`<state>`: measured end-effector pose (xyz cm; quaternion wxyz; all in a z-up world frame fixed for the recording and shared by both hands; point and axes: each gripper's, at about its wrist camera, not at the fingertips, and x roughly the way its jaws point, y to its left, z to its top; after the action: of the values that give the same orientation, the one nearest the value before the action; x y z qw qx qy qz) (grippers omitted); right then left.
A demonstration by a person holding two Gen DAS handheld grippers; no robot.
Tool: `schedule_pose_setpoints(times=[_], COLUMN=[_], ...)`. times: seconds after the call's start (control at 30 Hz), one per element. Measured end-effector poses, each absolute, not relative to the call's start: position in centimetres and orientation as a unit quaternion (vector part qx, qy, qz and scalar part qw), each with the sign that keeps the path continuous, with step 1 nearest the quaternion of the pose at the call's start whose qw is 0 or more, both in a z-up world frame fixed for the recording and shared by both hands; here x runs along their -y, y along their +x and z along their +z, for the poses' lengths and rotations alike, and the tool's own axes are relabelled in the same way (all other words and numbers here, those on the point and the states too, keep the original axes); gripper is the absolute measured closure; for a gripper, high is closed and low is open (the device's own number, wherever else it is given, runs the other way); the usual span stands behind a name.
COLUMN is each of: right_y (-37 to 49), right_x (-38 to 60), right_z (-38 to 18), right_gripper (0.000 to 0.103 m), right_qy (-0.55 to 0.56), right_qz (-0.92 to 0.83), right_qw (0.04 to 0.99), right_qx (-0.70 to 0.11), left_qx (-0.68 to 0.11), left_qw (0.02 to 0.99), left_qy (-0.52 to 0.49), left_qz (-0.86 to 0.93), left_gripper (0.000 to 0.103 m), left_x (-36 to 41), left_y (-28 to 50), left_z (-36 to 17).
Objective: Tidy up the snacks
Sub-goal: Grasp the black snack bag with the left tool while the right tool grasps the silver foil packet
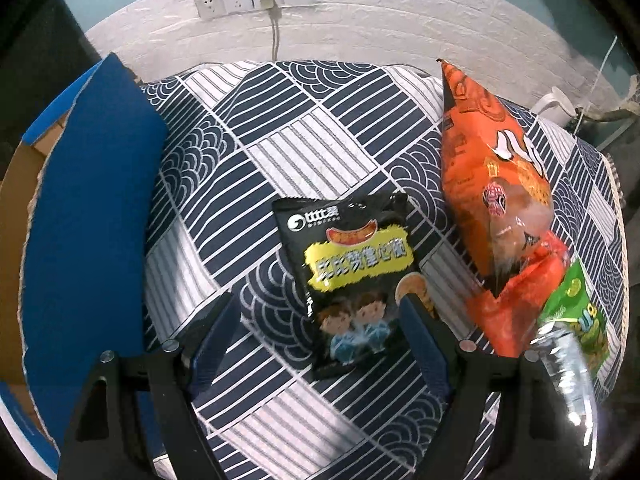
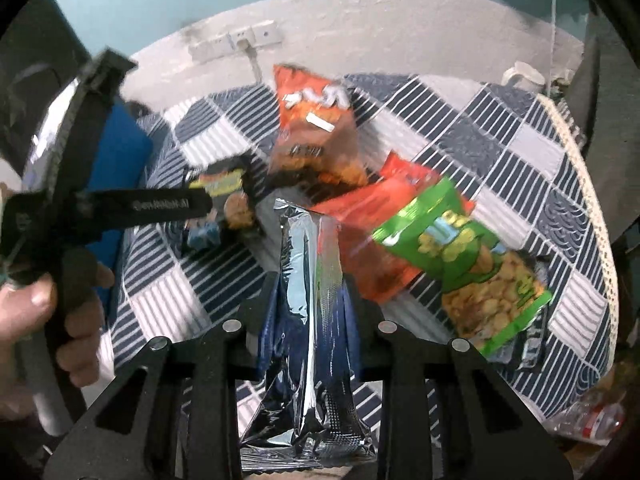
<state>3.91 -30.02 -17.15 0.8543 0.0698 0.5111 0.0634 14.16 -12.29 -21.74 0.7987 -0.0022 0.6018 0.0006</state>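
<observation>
My left gripper (image 1: 318, 304) is open and points down over a black snack packet (image 1: 352, 280) that lies flat on the patterned tablecloth (image 1: 312, 152); its fingers stand either side of the packet's lower half, apart from it. My right gripper (image 2: 310, 284) is shut on a silver foil packet (image 2: 308, 320), which is held above the cloth and also shows in the left wrist view as a silver foil packet (image 1: 568, 372). A tall orange bag (image 2: 316, 128), a red packet (image 2: 372, 236) and a green packet (image 2: 472, 264) lie on the right side.
A blue-sided cardboard box (image 1: 92, 208) stands open at the table's left. A white mug (image 1: 554, 106) sits at the far right corner. A plastic bottle (image 2: 592, 424) lies below the table's right edge. A person's hand (image 2: 60, 320) holds the left gripper's handle. Wall sockets (image 1: 256, 0) are behind.
</observation>
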Motion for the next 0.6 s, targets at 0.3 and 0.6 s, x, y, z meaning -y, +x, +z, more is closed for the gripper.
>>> schedule_pose_setpoints(times=[0.3,0.6], right_y=[6.5,7.2], right_x=[32.9,33.2], right_z=[-17.8,-18.1], right_gripper=[0.075,0.075], right_qy=[0.083,0.082], right_qz=[0.032,0.043], right_qw=[0.867,0.868], right_qx=[-0.490,-0.488], left_qx=[-0.607,-0.621], left_qw=[0.795,0.783], left_qy=[-0.007,-0.027], left_qz=[0.017,0.026], left_gripper=[0.020,0.015], left_x=[13.3,13.6], left_y=[15.6,17.9], left_z=[-22.7,-24.5])
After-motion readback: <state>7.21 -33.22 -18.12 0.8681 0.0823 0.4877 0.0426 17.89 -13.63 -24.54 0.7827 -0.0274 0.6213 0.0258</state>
